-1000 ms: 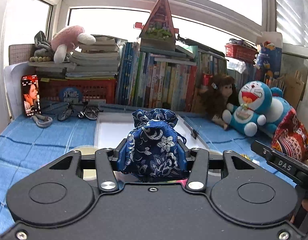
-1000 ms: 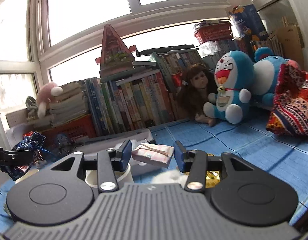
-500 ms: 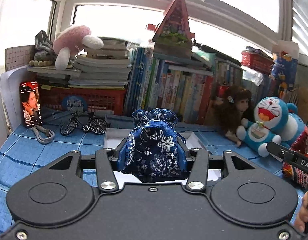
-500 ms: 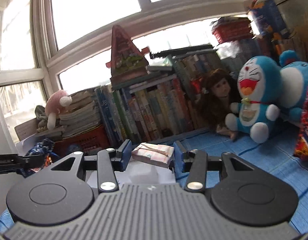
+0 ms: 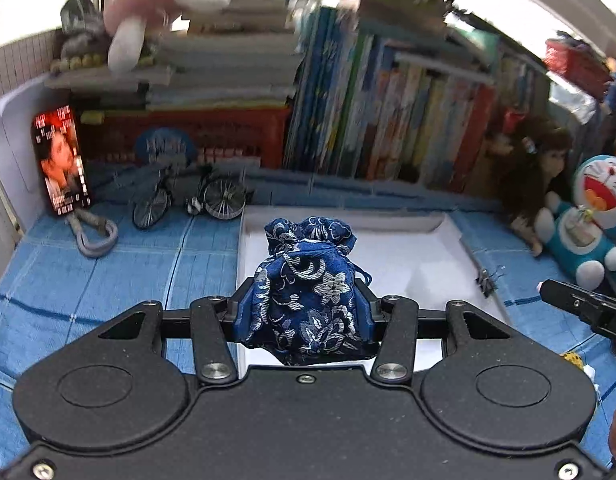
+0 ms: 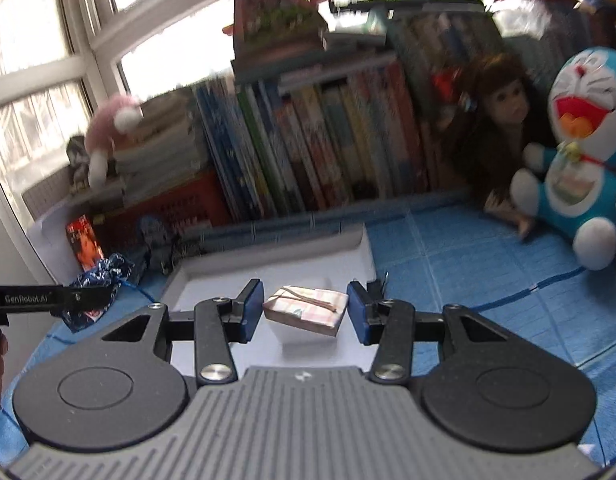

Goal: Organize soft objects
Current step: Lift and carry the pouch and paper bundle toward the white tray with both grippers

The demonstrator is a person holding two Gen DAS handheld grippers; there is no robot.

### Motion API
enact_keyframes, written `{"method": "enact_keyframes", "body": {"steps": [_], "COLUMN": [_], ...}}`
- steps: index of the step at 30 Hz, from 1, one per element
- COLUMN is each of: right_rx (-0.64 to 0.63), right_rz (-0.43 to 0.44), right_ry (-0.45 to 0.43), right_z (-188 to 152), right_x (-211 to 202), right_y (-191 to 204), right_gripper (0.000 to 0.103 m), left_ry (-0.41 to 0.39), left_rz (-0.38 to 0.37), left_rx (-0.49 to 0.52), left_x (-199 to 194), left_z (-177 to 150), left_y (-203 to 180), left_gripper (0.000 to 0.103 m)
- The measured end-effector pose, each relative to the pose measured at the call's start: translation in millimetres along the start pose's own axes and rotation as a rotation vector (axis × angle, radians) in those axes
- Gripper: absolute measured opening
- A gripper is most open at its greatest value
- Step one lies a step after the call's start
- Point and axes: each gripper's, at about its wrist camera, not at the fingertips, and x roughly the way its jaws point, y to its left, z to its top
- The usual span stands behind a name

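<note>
My left gripper (image 5: 305, 312) is shut on a blue floral drawstring pouch (image 5: 308, 296) and holds it over the near left part of a white tray (image 5: 428, 264). The pouch also shows at the left of the right wrist view (image 6: 99, 288). My right gripper (image 6: 305, 310) is open over the same tray (image 6: 267, 268). A small pink folded cloth bundle tied with a band (image 6: 305, 310) is between its jaws with a gap on each side, tilted above its shadow on the tray.
A row of books (image 5: 388, 120), a red crate (image 5: 187, 136), a doll (image 6: 504, 120) and a Doraemon plush (image 6: 580, 152) line the back. A toy bicycle (image 5: 187, 200) and a phone (image 5: 59, 160) stand left of the tray on the blue cloth.
Both grippers have tipped down and moved in over the white tray. The right jaws have spread and let go of the pink bundle. The left still grips the pouch.
</note>
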Motion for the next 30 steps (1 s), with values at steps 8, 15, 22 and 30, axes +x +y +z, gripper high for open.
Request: {"method": "enact_keyframes", "body": {"steps": [8, 15, 22, 30], "right_rx": [-0.025, -0.086, -0.131, -0.122], "right_rz": [0.003, -0.014, -0.039, -0.067], "right_ry": [0.153, 0.263, 0.355, 0.399], "right_z": [8.3, 10.3, 12.3, 15.0], "right_x": [43.0, 70.3, 93.9, 110.3], "right_y": [-1.6, 8.6, 18.3, 17.5], "right_gripper": [0.050, 0.050, 0.051, 0.051], "left_ry": [0.098, 0.181, 0.251, 0.285], "left_rz": [0.007, 0.009, 0.009, 0.004], "left_rx": [-0.030, -0.073, -0.097, -0.116], "left_x": [36.2, 60.3, 81.8, 95.8], "left_z": [9.4, 15.7, 17.5, 23.1], "left_y": [14.5, 25.5, 31.2, 36.0], "left_gripper": [0.046, 0.046, 0.046, 0.046]}}
